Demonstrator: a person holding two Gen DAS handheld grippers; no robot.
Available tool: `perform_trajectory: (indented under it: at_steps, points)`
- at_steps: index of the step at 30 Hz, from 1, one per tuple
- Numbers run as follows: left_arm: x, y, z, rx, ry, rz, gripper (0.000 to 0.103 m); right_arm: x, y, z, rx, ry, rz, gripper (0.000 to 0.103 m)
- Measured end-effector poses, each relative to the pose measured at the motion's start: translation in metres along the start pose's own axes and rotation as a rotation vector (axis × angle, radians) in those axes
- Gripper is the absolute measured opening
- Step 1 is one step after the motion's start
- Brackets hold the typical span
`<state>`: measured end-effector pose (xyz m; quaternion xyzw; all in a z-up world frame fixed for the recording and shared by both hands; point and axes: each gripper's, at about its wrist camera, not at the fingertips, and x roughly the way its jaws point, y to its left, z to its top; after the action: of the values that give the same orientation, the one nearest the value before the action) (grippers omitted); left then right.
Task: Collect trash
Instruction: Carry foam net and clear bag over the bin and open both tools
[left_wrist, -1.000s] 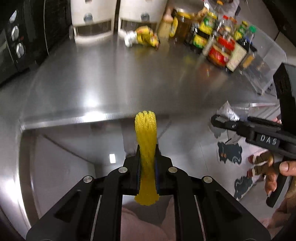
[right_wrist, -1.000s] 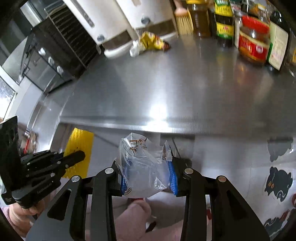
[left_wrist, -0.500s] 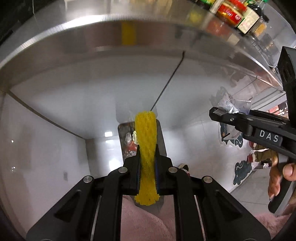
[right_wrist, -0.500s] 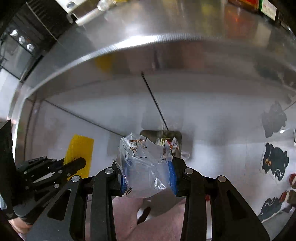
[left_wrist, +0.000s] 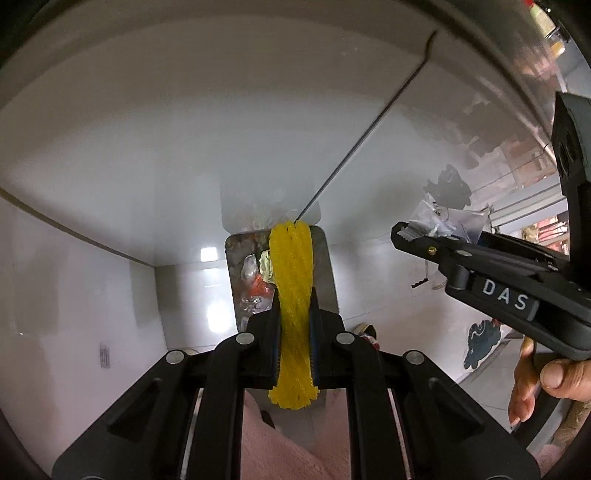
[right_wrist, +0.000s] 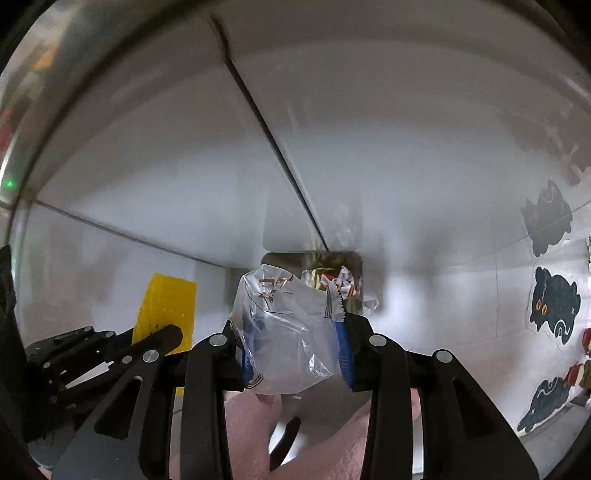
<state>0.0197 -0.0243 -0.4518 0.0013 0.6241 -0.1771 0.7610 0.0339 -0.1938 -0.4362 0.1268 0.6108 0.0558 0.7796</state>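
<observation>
Cabinet fronts (left_wrist: 184, 147) fill most of both views, pale and glossy, with a dark seam running diagonally from the upper part of each frame down toward the centre. Below that seam, at centre frame, sits the bin (left_wrist: 325, 266), a steel-rimmed opening already holding crumpled wrappers and bits of coloured trash; in my right view it (right_wrist: 354, 258) shows just above and behind what I carry. Cat stickers (right_wrist: 552, 306) dot the surface along the right edge of that view.

My left gripper (left_wrist: 293, 314) has its fingers clamped on the yellow foam net (left_wrist: 291, 280), which stands upright between them, its top overlapping the bin's mouth in the picture. My right gripper (right_wrist: 295, 350) has its fingers pressed in on the clear plastic wrapper (right_wrist: 288, 325), a crinkled bag bulging between the blue pads. From the left view the right gripper (left_wrist: 406, 232) reaches in from the right edge of the frame, wrapper (left_wrist: 443, 218) at its tip, well apart from the net.

I judge this the carry-and-drop step: both pieces are picked up and aimed at the bin, neither released. Next I need each tip directly over the opening, then to spread the fingers. Both items are light and may cling to the pads or drift past the rim, so I'd release low and one at a time.
</observation>
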Motion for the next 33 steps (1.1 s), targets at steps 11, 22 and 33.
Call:
perform_trajectory:
  at_steps: [11, 22, 33]
  points:
    - [0.037, 0.006, 0.005, -0.022, 0.077, -0.025, 0.015, 0.04, -0.01, 0.006, 0.064, 0.083, 0.003, 0.041]
    - [0.041, 0.006, 0.013, -0.028, 0.096, -0.021, 0.035, 0.042, -0.006, 0.02, 0.088, 0.099, 0.016, 0.061]
    - [0.034, 0.0, 0.016, -0.007, 0.072, 0.003, 0.067, 0.042, -0.012, 0.021, 0.112, 0.079, 0.014, 0.077]
